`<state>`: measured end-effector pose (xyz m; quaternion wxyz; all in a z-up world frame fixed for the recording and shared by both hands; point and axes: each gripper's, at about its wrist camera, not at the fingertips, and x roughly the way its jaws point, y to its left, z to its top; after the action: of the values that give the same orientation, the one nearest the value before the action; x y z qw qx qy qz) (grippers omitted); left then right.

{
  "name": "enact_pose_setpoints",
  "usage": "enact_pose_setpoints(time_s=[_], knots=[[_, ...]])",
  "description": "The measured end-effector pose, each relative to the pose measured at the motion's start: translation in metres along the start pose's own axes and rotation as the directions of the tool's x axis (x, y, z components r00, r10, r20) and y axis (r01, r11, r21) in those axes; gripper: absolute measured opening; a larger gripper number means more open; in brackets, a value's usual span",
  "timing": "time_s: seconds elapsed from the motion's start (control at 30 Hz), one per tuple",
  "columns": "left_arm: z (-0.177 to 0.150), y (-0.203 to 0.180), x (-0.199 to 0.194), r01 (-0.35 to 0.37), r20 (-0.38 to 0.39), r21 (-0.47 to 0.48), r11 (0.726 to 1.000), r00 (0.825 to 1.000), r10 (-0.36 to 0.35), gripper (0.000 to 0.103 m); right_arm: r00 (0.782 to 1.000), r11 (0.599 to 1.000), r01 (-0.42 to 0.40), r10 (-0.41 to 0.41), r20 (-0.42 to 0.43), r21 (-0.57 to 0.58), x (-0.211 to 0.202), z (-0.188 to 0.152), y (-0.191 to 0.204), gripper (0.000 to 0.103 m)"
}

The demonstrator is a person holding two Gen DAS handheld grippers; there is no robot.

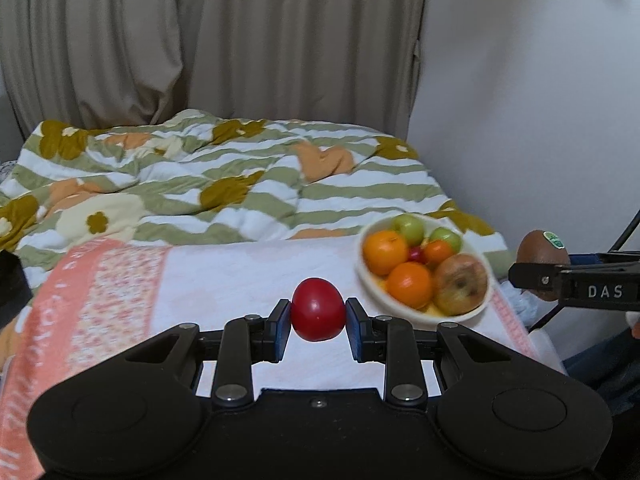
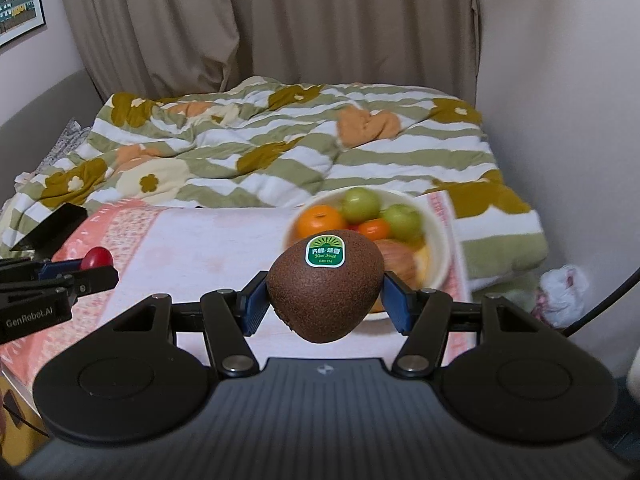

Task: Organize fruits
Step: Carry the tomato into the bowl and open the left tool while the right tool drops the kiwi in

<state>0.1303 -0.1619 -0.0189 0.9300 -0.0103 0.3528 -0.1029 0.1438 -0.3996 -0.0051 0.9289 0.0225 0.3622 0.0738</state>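
Observation:
My left gripper (image 1: 318, 320) is shut on a small red tomato-like fruit (image 1: 317, 309) and holds it above the towel (image 1: 240, 272). My right gripper (image 2: 325, 300) is shut on a brown kiwi (image 2: 324, 286) with a green sticker, in front of the white bowl (image 2: 438, 248). The bowl (image 1: 372, 284) holds oranges (image 1: 384, 252), green fruits (image 1: 408, 229) and an apple (image 1: 460, 290). The right gripper with the kiwi (image 1: 542, 256) shows at the right of the left wrist view. The left gripper with the red fruit (image 2: 96, 258) shows at the left of the right wrist view.
The white-and-pink towel (image 2: 192, 248) lies on the bed's near end. A flowered, striped duvet (image 1: 224, 184) covers the bed behind it. Curtains (image 1: 240, 40) hang at the back, a wall is on the right. A plastic bag (image 2: 562, 294) lies right of the bed.

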Motion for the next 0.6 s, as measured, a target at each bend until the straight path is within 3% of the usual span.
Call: enact_pose_setpoints(time_s=[0.27, 0.6], knots=[[0.025, -0.046, 0.046, 0.054, -0.031, 0.061, 0.997, 0.998, -0.052, 0.032, 1.0, 0.999, 0.023, -0.023, -0.011, 0.031, 0.02, 0.014, -0.049, 0.075], [0.054, -0.076, 0.123, 0.116, -0.103, 0.15, 0.982, 0.989, -0.102, 0.032, 0.996, 0.994, 0.063, -0.057, -0.064, 0.087, 0.067, 0.027, -0.082, 0.075]])
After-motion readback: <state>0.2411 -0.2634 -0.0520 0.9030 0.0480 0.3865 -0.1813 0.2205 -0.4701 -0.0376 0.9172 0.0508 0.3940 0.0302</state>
